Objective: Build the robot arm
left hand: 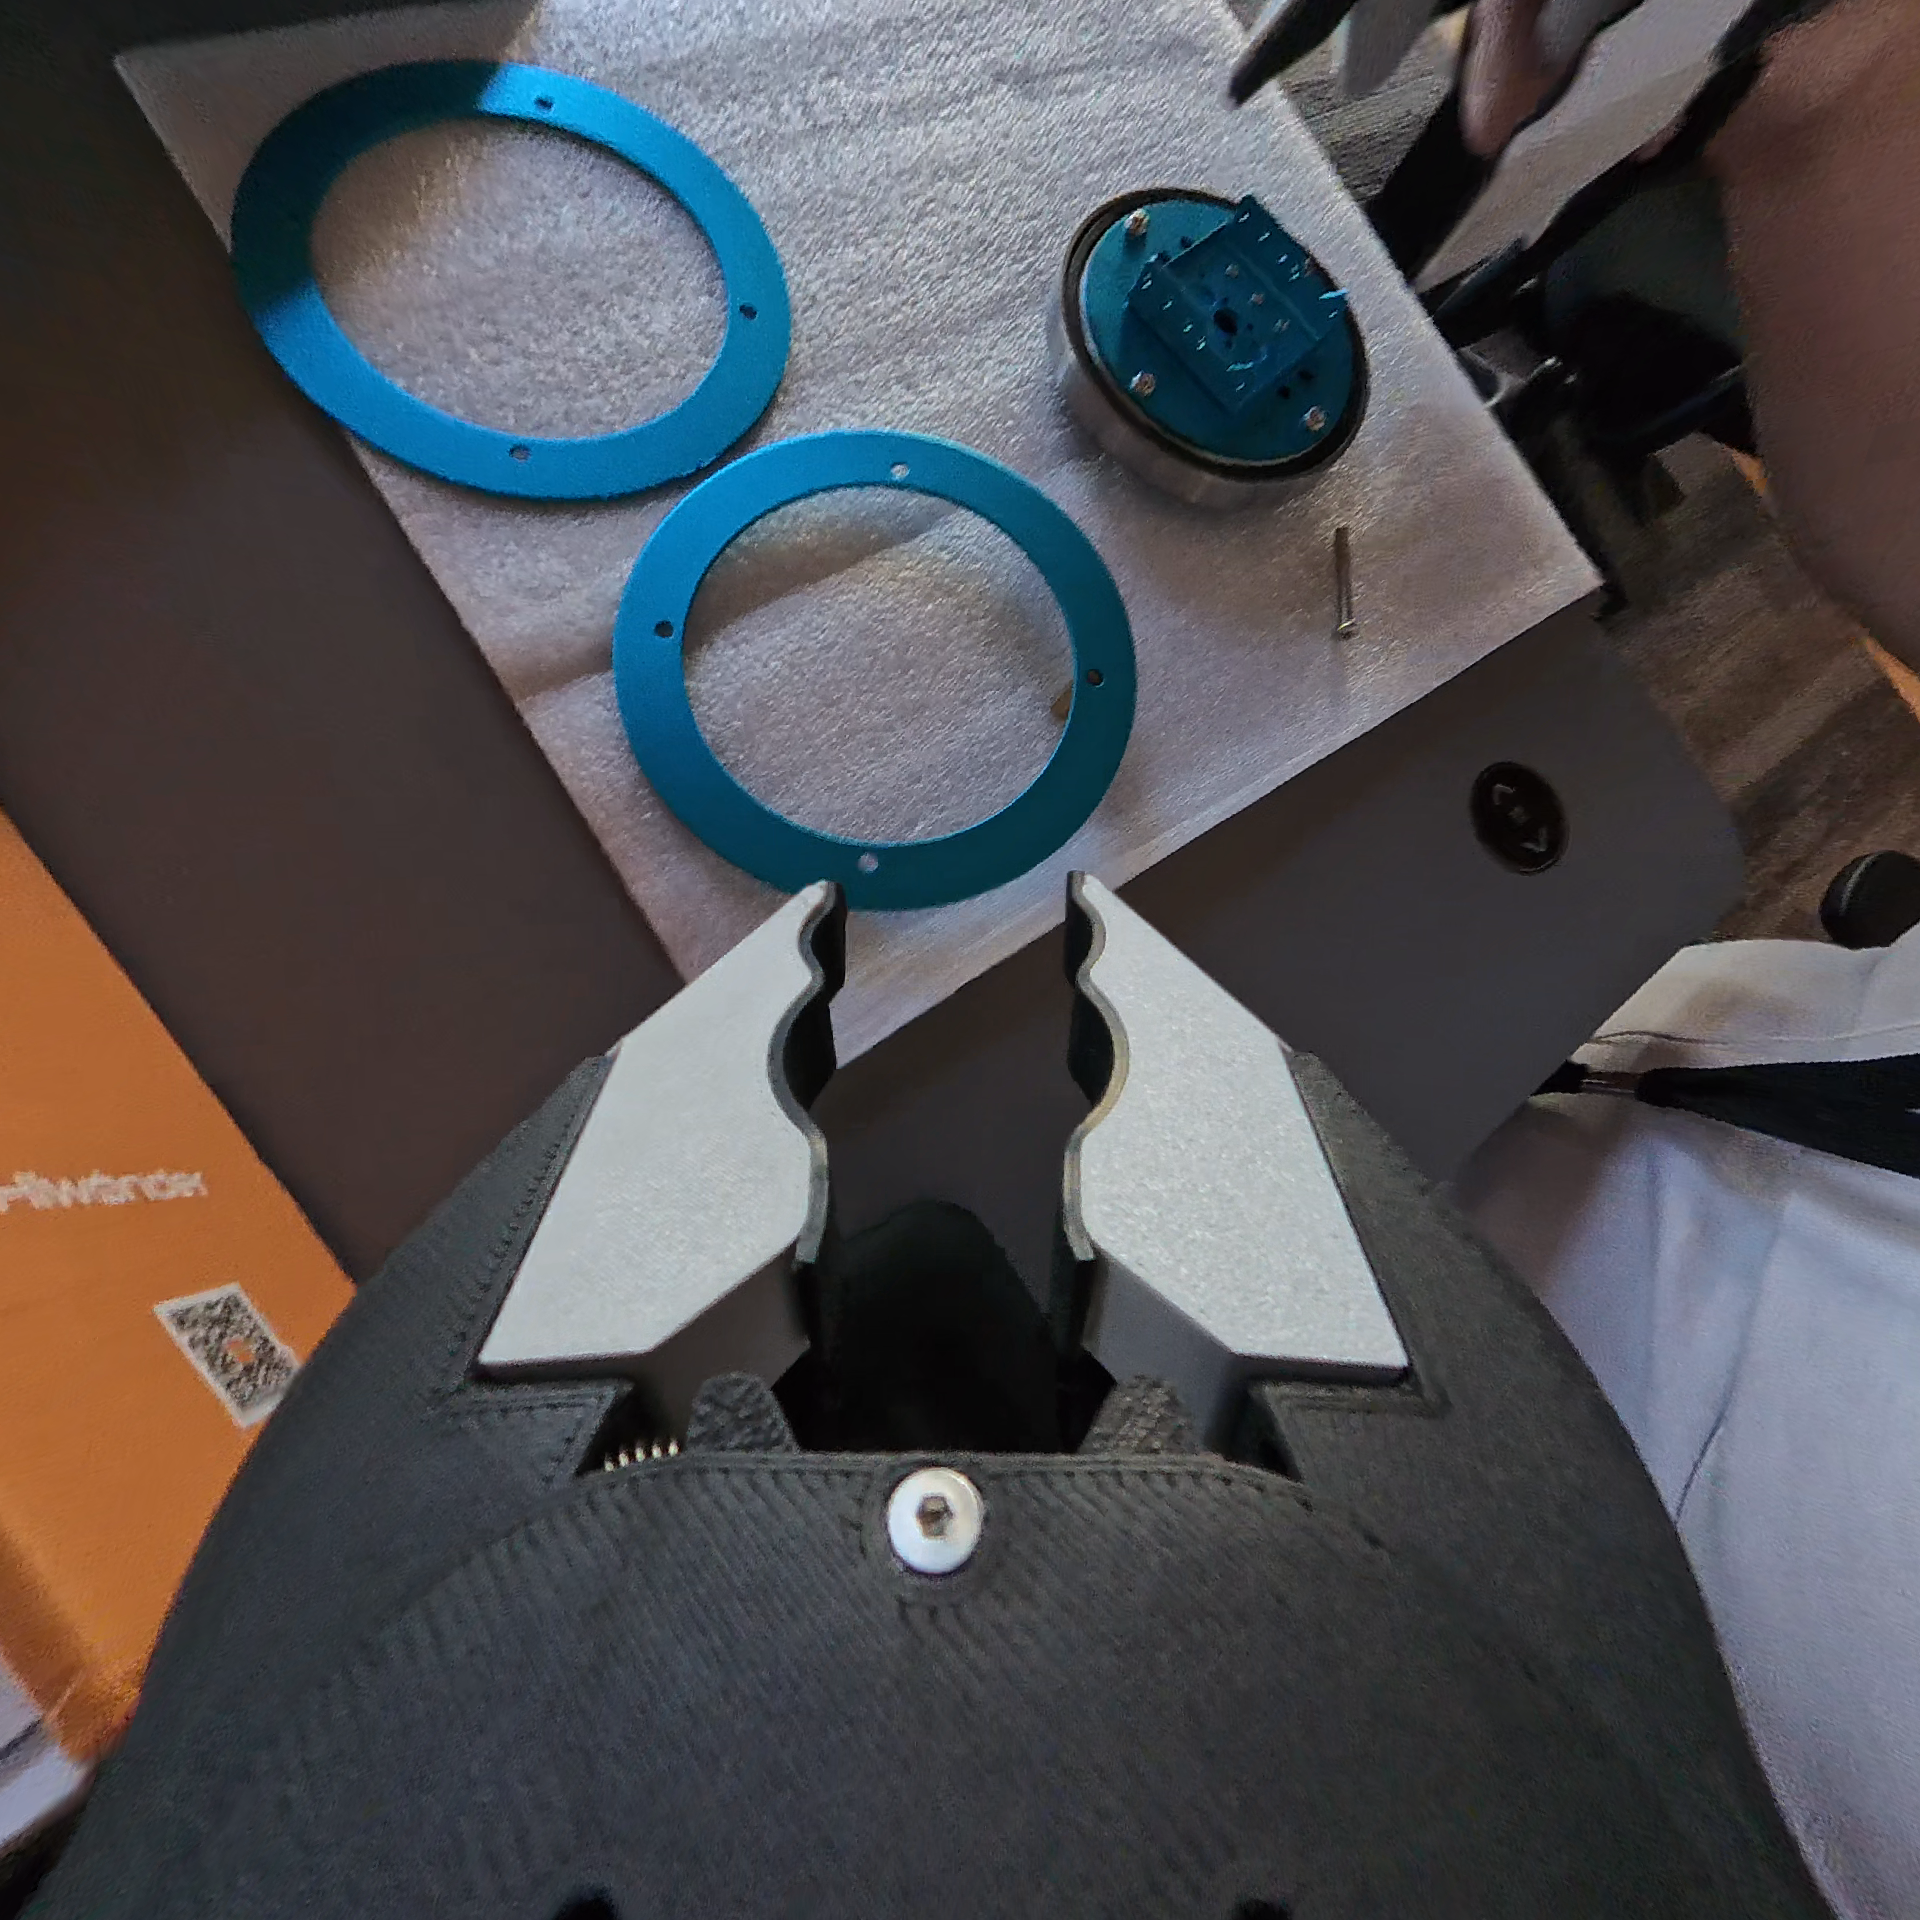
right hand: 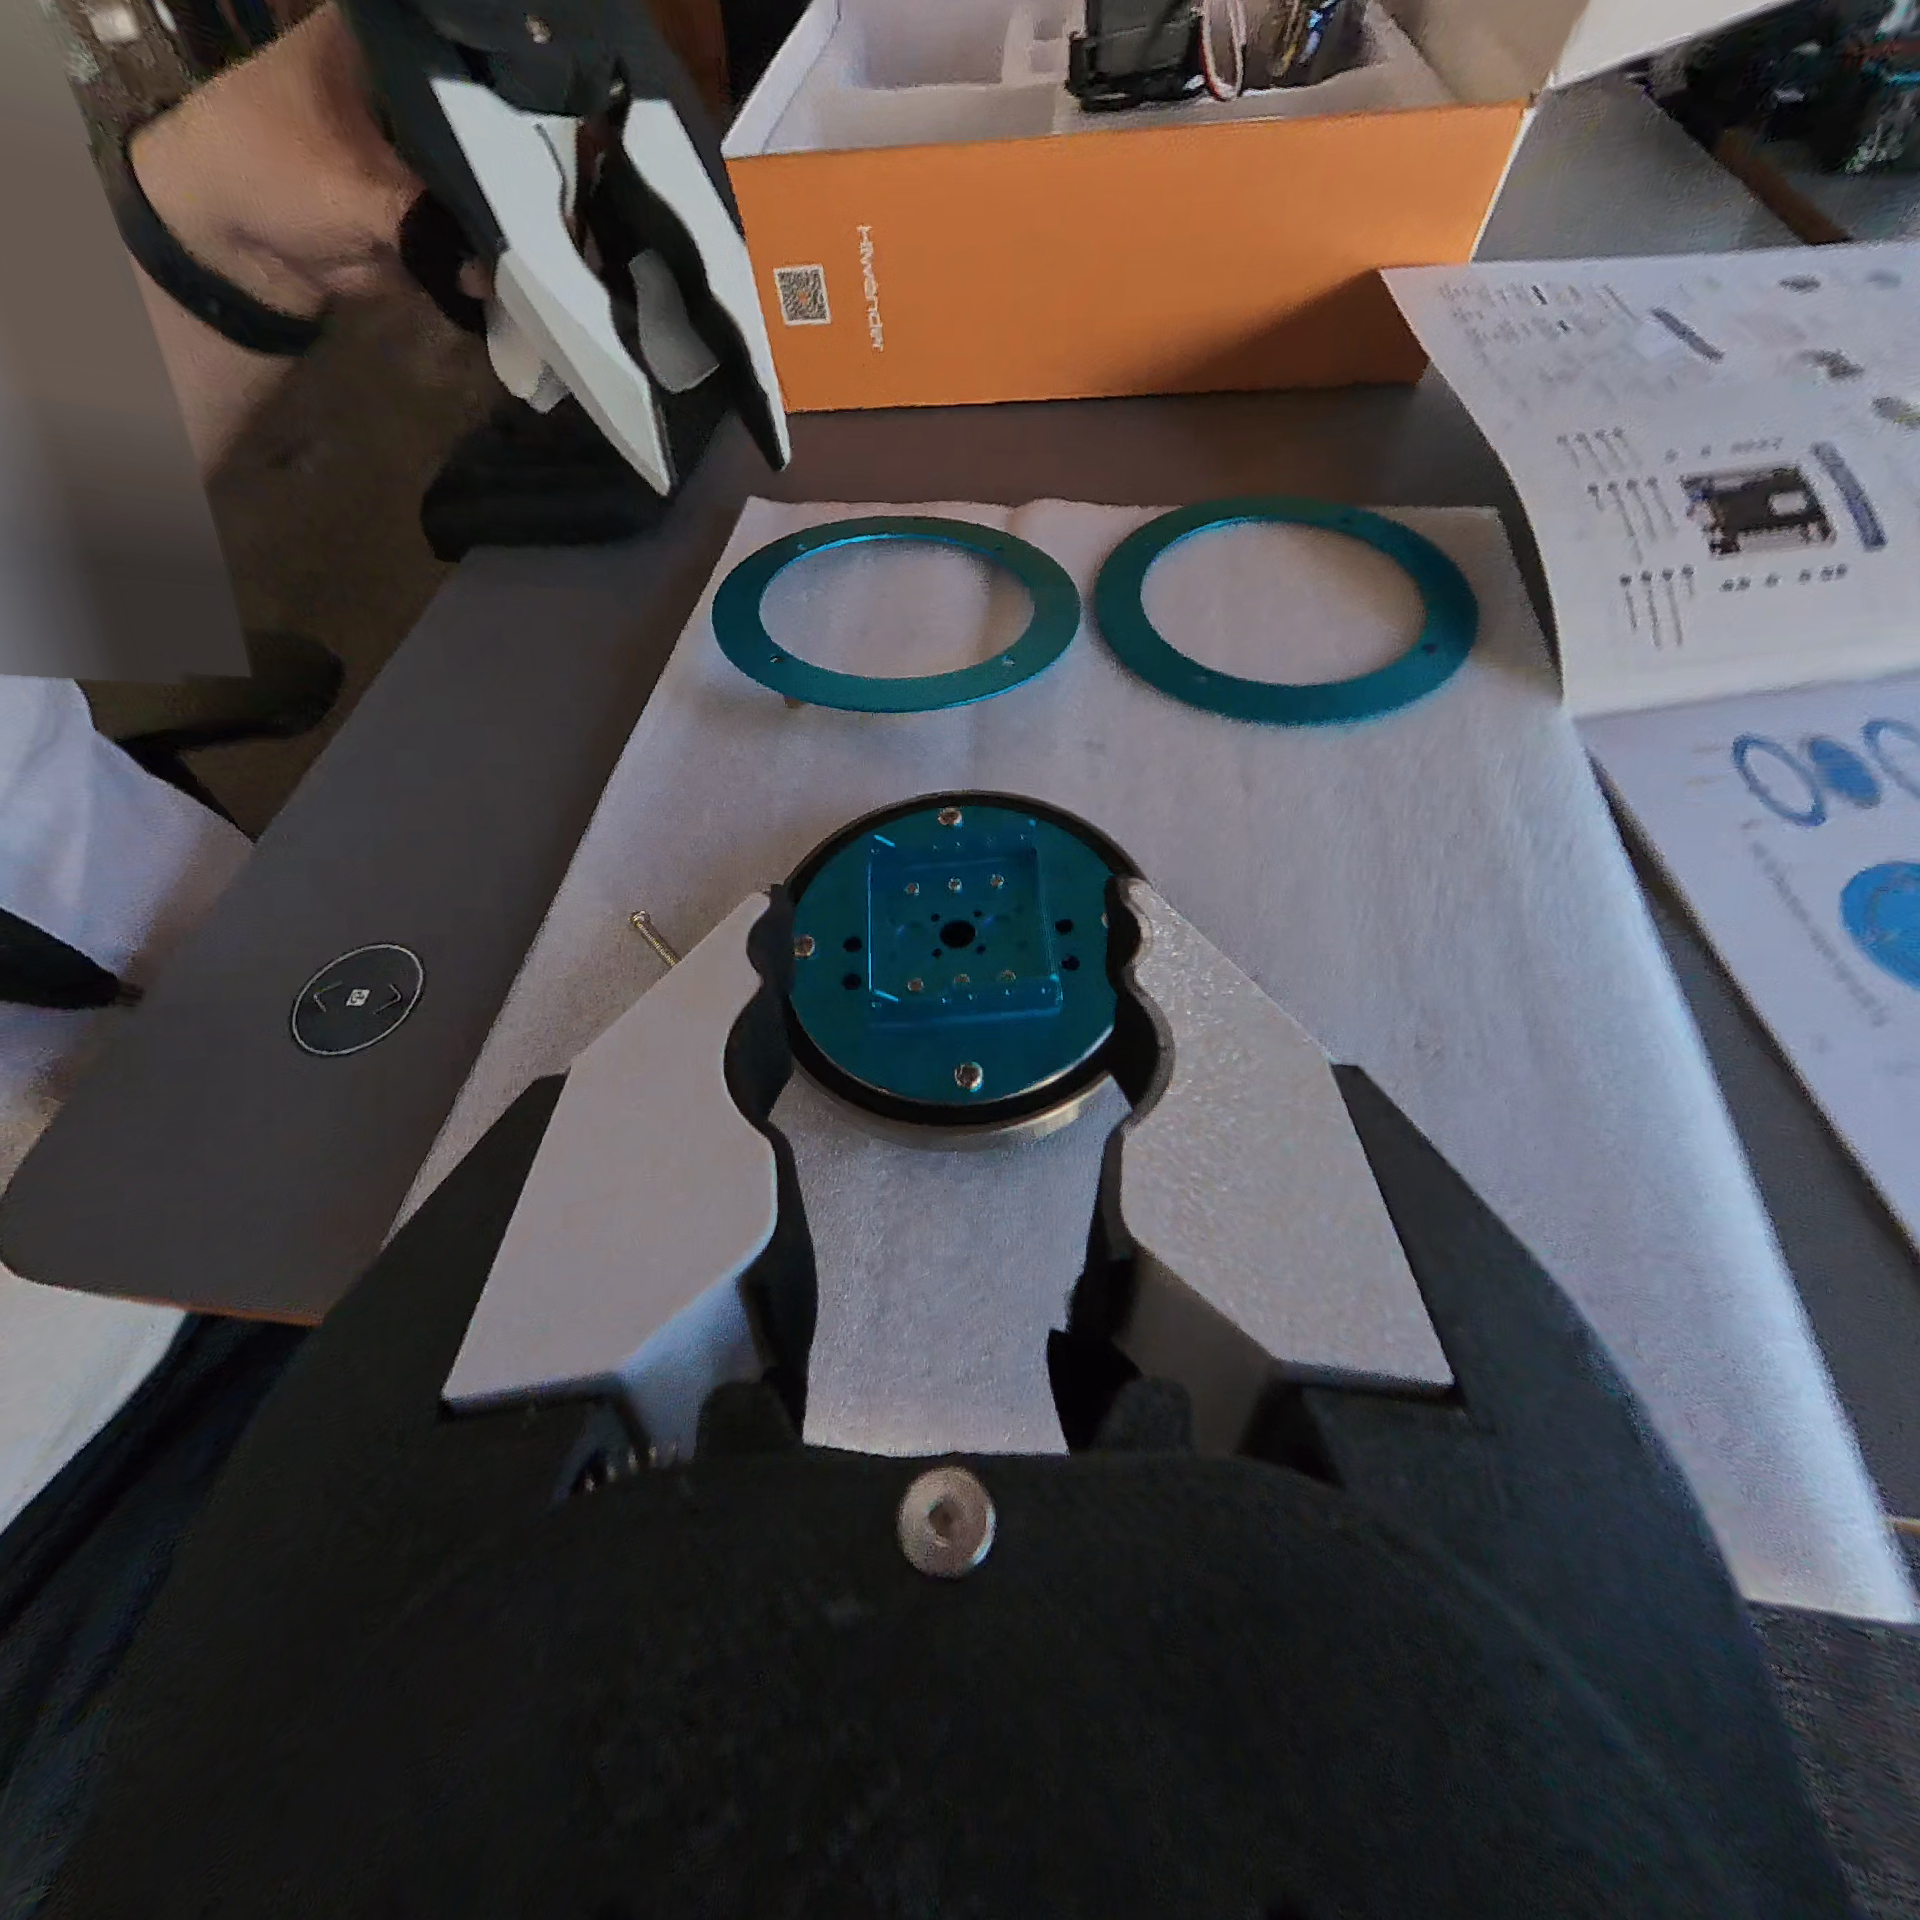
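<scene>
My left gripper (left hand: 956, 894) is open and empty, hovering just short of the nearer of two flat blue rings (left hand: 644, 707); the other ring (left hand: 272, 281) lies farther left. My right gripper (right hand: 951, 904) is open, held above a round blue-topped metal assembly (right hand: 951, 966), which shows between its fingers. In the left wrist view that assembly (left hand: 1210, 343) stands free on the white foam sheet (left hand: 935, 156), with the right gripper (left hand: 1351, 52) raised at the top right. A loose long screw (left hand: 1342, 582) lies beside the assembly. The left gripper (right hand: 623, 312) shows raised at the upper left.
Both rings (right hand: 738, 623) (right hand: 1118, 623) lie at the far side of the foam sheet (right hand: 1351, 935). An open orange box (right hand: 1091, 260) stands behind it, printed instruction sheets (right hand: 1714, 468) at right. A round control button (right hand: 356, 997) sits in the grey table. A person in white clothing (left hand: 1714, 1351) is close by. There is about 20 cm between the tips of the two grippers. My right tips are roughly 7 cm from the loose long screw (left hand: 1342, 582).
</scene>
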The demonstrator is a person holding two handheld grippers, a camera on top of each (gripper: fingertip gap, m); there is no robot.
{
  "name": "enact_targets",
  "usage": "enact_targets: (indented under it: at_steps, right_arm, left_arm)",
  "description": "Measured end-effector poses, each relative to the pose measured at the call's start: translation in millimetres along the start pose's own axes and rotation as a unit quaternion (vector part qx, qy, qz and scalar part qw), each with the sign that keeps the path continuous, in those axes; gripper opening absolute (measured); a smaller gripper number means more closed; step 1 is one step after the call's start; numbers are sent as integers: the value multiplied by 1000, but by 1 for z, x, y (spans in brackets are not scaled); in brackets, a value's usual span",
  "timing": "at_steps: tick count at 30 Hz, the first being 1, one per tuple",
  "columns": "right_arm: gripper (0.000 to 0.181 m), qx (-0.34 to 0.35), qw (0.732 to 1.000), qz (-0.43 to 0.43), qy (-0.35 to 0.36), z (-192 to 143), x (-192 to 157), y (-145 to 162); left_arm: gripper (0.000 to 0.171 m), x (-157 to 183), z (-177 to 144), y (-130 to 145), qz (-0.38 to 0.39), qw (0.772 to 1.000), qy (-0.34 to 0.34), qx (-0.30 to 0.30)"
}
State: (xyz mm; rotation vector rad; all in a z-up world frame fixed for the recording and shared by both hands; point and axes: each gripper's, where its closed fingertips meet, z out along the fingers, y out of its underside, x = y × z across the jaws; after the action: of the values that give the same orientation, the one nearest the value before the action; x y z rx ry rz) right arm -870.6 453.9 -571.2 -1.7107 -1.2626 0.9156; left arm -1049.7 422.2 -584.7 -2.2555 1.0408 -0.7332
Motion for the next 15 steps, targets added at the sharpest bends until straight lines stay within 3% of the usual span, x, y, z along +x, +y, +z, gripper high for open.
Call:
enact_targets:
  at_steps: [6, 10, 15]
  right_arm:
    - [58, 27, 999, 14, 11, 7, 2, 14]
    - [43, 13, 1000, -3, 26, 11, 3, 23]
    - [42, 21, 999, -9, 23, 11, 3, 24]
  left_arm:
    - [50, 45, 24, -50, 134, 987, 84, 42]
    - [60, 64, 63, -76, 203, 967, 154, 18]
    - [60, 71, 103, -89, 258, 945, 199, -23]
